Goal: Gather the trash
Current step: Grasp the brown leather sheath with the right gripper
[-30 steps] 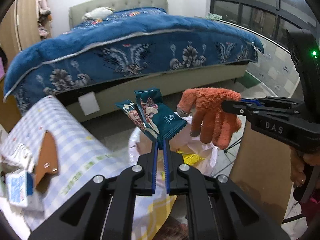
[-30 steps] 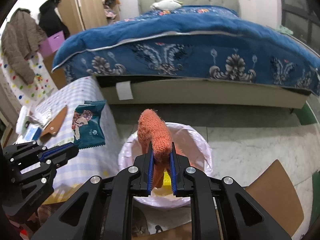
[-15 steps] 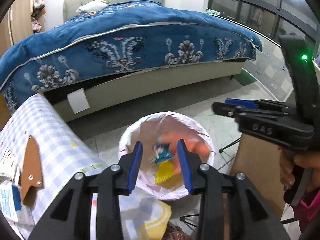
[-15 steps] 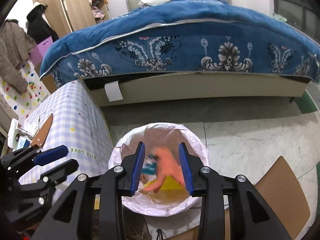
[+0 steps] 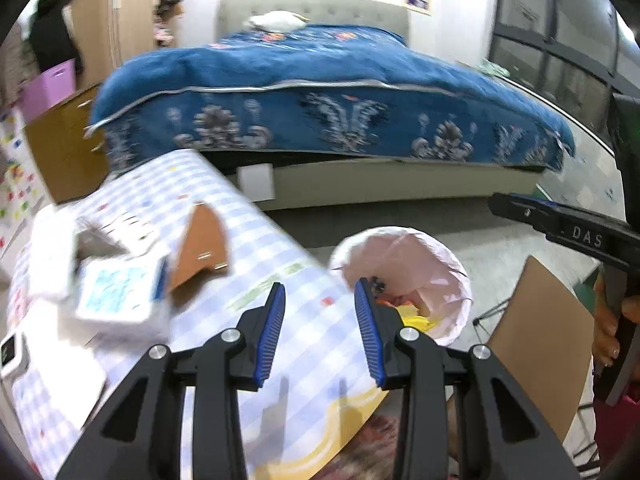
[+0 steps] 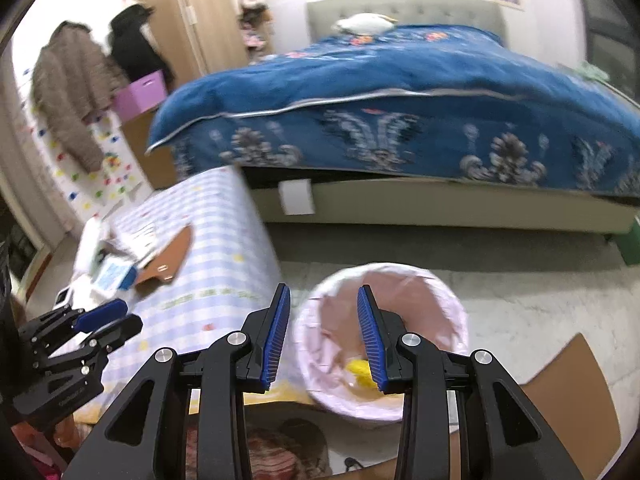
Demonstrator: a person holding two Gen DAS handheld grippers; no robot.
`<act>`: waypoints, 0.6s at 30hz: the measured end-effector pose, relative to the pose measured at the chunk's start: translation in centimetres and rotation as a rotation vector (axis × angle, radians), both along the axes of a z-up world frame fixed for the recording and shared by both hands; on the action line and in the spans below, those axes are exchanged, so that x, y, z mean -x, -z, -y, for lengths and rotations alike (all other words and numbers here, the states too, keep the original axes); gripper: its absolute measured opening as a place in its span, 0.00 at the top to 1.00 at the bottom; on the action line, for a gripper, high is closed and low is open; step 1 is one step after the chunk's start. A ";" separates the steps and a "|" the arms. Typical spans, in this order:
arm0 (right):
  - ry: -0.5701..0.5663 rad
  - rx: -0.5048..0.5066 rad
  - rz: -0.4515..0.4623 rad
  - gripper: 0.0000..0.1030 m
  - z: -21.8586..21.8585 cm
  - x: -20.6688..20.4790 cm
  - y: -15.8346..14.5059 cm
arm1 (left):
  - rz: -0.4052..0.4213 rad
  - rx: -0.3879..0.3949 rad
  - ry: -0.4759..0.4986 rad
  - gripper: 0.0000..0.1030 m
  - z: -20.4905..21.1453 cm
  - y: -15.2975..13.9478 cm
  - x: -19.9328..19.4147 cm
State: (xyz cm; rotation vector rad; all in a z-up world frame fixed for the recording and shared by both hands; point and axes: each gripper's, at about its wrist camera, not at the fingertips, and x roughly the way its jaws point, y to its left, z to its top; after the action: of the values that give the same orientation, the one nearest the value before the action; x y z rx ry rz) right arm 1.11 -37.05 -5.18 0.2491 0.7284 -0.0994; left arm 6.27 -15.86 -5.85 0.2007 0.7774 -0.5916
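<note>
Both the left gripper (image 5: 320,332) and right gripper (image 6: 323,336) are held wide and empty. More trash (image 5: 116,292) near the desk's (image 5: 256,248) far-left edge is judged next, needing a reach from the bin (image 6: 456,312).

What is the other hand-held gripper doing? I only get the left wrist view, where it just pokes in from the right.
Observer: In the right wrist view, the right hand-held gripper has its jaws apart, with nothing between them.
Visitor: What is it aimed at?
Observer: The pink-lined trash bin on the floor, just ahead of it.
Visitor: Anything else I'm missing?
Observer: A brown coat hangs at far left, near the wardrobe.
</note>
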 end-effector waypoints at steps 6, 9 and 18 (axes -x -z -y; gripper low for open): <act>-0.126 0.025 -0.007 0.57 -5.9 -1.1 -0.4 | 0.027 0.029 -0.168 0.54 -6.9 -1.2 0.9; -0.184 0.041 -0.028 0.51 -8.6 -2.2 -0.1 | 0.024 0.035 -0.267 0.51 -10.6 -1.2 0.8; -0.311 0.077 -0.065 0.45 -15.2 -8.1 1.0 | 0.039 0.026 -0.494 0.31 -18.4 -0.7 -1.2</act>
State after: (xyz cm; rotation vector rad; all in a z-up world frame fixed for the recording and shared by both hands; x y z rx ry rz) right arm 9.20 -21.85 -6.23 0.0574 0.8186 0.1602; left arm 7.46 2.52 -5.15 -0.0079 0.7467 -0.1294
